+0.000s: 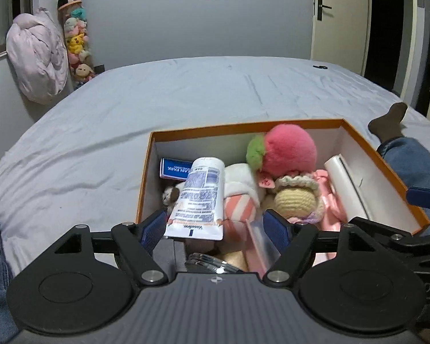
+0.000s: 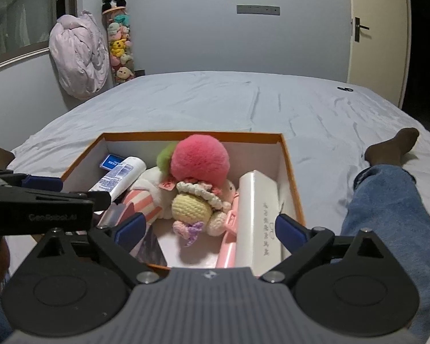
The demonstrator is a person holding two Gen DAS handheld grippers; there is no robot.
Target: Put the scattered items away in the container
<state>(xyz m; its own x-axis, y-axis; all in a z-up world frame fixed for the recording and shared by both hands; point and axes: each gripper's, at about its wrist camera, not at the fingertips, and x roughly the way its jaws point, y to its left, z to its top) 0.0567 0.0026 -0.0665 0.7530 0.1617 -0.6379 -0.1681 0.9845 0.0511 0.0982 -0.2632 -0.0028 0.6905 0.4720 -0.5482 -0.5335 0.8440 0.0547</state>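
1. An orange-rimmed box [image 1: 384,169] with white inner walls sits on a bed [image 1: 163,97] covered by a pale grey sheet.
2. The left gripper [image 1: 216,230] hangs over the box's near left end, its blue-padded fingers [image 1: 152,230] spread wide. A white Vaseline tube [image 1: 199,197] lies tilted between them, its crimped end nearest the camera; neither pad presses on it.
3. The right gripper [image 2: 212,229] is over the near right part of the box, its fingers [image 2: 291,230] likewise wide apart and holding nothing.
4. Inside the box: a pink plush strawberry [image 2: 199,159] with a green leaf on top of the pile, a crocheted doll [image 2: 190,207] in front of it, a pink-and-white striped plush [image 1: 240,206], a blue card packet [image 1: 173,167] at the far left corner, and a long white case [image 2: 258,215] along the right wall (Chinese characters run down its side).
5. A jeans-clad leg [image 2: 387,200] with a dark sock rests on the bed to the right of the box.
6. A small black item [image 2: 345,89] lies far off on the sheet, near the door.
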